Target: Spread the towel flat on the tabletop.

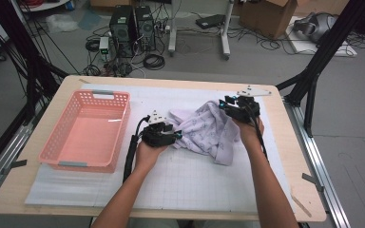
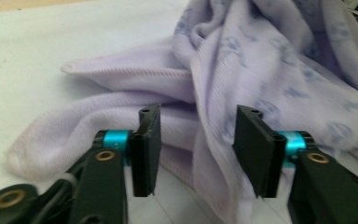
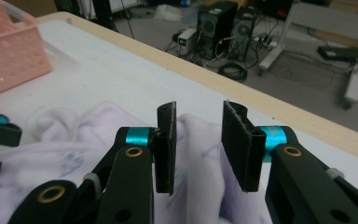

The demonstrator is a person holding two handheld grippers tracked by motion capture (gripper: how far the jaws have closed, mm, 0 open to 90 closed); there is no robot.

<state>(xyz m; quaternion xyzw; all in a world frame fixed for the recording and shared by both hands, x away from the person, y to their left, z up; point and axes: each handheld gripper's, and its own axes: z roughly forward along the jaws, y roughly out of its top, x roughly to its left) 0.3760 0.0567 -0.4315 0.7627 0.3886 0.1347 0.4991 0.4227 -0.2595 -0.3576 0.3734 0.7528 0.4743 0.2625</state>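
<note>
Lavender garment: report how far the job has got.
Done: nothing visible; the pink basket holds nothing. In hand: the lavender garment lies crumpled on the white mat, with the left gripper and right gripper both open around folds of it. Left: closing on the cloth and whatever handling follows.

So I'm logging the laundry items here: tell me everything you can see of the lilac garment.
The lilac garment is a soft ribbed knit, pale purple with a faint blue-grey print and a stitched hem. It lies crumpled in a loose heap on the white mat, right of the pink basket. The left gripper is open with a fold of cloth between its jaws; the right gripper is open over the far side, cloth between its jaws too.
</note>
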